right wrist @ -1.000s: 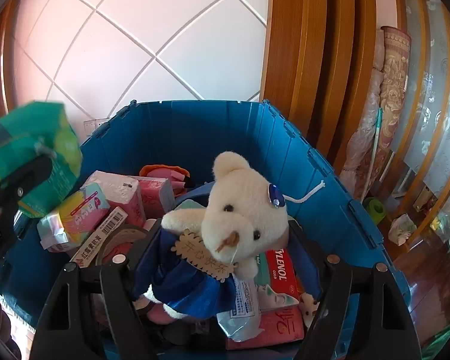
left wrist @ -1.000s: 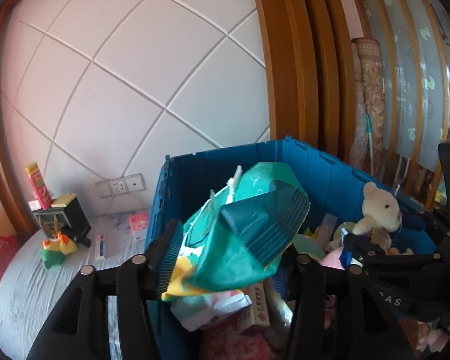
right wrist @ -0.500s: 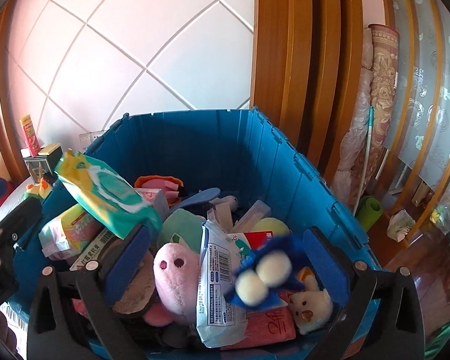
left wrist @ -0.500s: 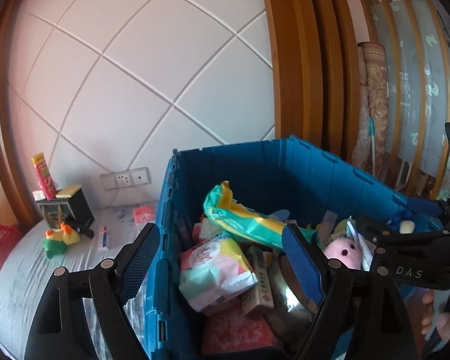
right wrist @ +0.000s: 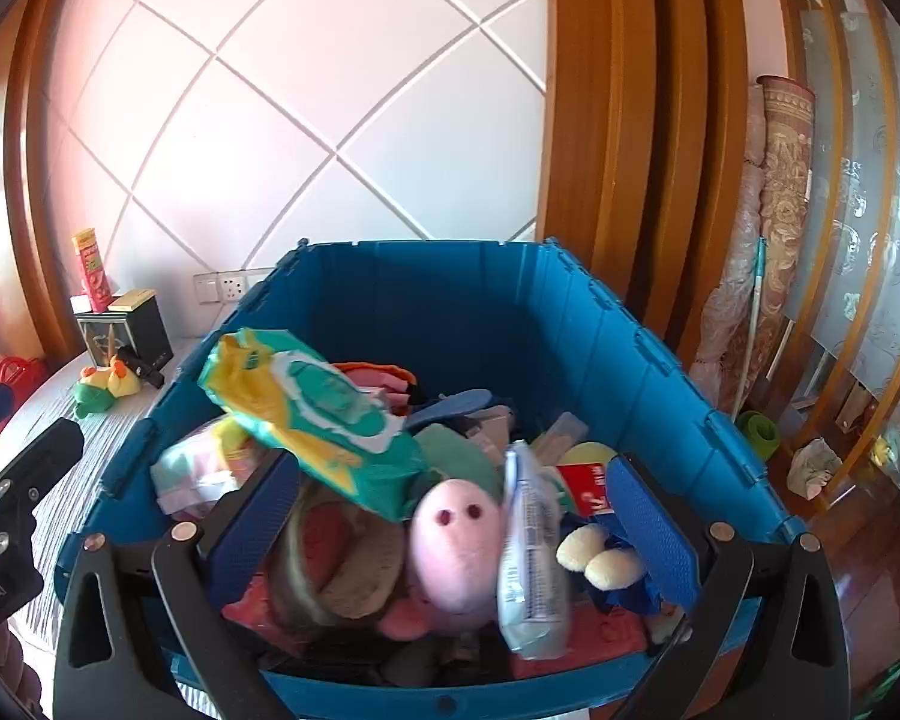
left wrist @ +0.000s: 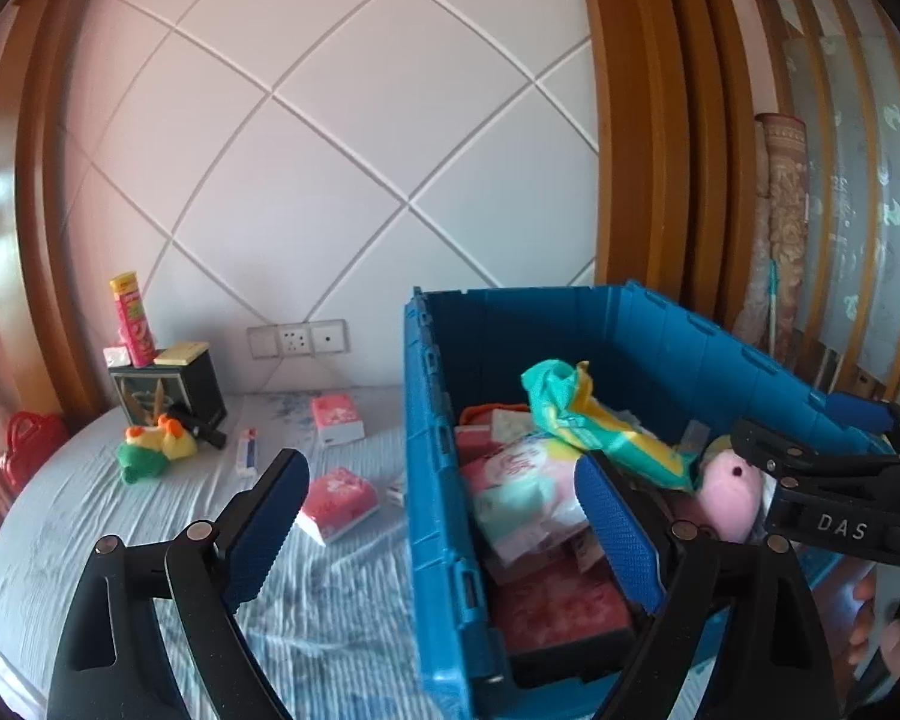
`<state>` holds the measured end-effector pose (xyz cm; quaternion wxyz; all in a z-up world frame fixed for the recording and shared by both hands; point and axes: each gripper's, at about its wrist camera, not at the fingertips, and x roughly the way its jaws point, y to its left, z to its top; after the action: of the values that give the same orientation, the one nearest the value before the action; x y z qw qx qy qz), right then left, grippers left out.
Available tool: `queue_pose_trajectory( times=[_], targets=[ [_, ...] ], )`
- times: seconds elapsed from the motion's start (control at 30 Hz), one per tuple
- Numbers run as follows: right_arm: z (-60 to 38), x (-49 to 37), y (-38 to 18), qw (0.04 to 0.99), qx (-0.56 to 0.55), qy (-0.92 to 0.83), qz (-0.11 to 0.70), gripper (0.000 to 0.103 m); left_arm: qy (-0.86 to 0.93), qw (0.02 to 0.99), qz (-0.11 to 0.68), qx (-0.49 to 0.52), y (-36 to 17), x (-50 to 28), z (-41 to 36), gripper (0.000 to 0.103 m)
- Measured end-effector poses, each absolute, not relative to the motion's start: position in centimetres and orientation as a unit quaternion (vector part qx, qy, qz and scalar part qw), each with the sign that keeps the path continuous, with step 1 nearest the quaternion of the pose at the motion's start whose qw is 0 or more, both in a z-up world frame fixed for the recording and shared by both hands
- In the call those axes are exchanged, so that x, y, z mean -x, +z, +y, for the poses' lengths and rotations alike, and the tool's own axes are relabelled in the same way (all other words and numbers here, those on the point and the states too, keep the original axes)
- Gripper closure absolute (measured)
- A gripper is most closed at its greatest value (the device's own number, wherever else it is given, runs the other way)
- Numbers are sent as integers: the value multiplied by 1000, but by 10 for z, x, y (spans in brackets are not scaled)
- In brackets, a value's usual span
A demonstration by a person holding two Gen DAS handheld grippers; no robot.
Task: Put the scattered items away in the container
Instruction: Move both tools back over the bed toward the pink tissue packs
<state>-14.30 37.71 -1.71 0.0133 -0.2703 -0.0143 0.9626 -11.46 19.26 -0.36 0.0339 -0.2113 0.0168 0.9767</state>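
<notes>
Blue plastic walls of the container [right wrist: 576, 324] ring a heap that is already high: a green and yellow wipes pack [right wrist: 324, 414] lies tilted across the top at the left, propped on the pink packs beneath it, with a pink plush [right wrist: 453, 540] just beside it and the teddy bear [right wrist: 600, 558] upside down at the right, only its 2 cream feet and blue clothing showing. Both claws stand wide and hold nothing; the left gripper [left wrist: 444, 534] has just been opening, with only the container's near wall and bedsheet between its blue pads, and the right gripper [right wrist: 456, 534] has just sprung apart too, hanging over the plush and a white sachet without pressing either. The likely trouble is the wipes pack: it looks poorly seated, so a nudge from either claw could slide it toward the left rim and perhaps over it. The pile may also leave little room for what remains outside. Only the left wrist view shows that remainder properly: 2 pink tissue packs [left wrist: 339, 501] on the sheet just beside the container, a small tube [left wrist: 247, 450], and a green and yellow plush toy [left wrist: 150, 450] by a black box farther back. The right wrist view alone shows the full depth of the heap, the bear, and how the wipes pack leans.
</notes>
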Motion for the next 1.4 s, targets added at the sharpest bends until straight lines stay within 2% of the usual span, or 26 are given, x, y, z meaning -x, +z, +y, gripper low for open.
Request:
queue_pose_trajectory(
  times=[0.23,0.4,0.67,0.97,1.4],
  targets=[
    [317,133,-7,7,259,966,-22,0,977,21,-3,213,0,108,118,12],
    [258,126,1,-6,249,968,-30,0,976,3,-15,218,-3,99,52,3],
    [151,117,-3,-45,244,968,-28,0,966,-46,-9,255,-33,86,-70,2],
    [76,138,-57,-68,314,946,-41,0,944,-80,-15,320,-91,95,-163,2],
    [42,252,-136,-110,410,905,-28,0,912,-135,-33,387,-137,185,-197,2]
  ],
)
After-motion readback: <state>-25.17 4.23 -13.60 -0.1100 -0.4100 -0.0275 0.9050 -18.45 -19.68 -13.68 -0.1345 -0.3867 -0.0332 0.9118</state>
